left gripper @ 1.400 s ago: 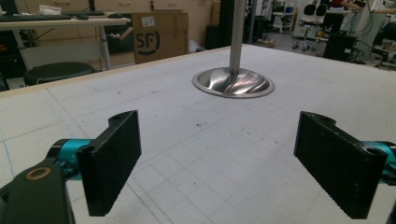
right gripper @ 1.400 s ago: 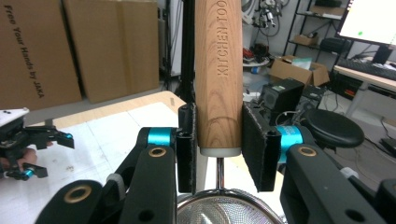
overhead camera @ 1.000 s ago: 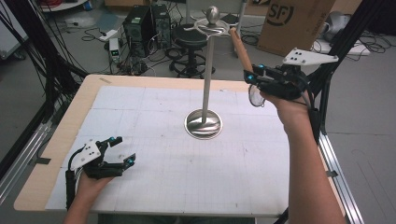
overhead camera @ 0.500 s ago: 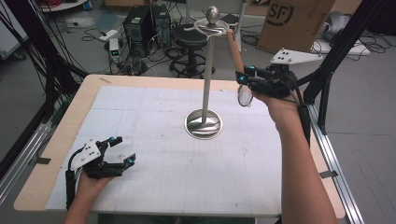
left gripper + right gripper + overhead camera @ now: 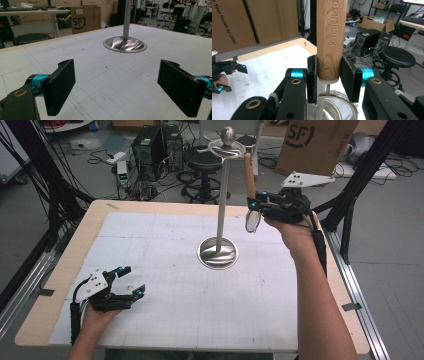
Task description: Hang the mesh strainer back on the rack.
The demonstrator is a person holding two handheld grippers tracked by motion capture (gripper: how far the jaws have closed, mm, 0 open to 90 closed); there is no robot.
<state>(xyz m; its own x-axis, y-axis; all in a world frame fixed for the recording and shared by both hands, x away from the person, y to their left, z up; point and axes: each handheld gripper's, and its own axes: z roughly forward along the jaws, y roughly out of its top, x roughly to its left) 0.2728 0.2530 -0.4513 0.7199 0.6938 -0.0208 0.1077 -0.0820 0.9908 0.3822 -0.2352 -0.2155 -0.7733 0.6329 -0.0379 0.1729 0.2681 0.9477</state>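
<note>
While your right gripper [image 5: 328,80] clamps the strainer [image 5: 331,40], whose wooden handle reads "KITCHEN TO", your left gripper [image 5: 116,87] rests with jaws apart.

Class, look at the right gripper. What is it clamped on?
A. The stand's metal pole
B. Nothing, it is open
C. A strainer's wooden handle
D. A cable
C. The right gripper has its jaws shut against the wooden handle, with the strainer mesh hanging just below.
</note>
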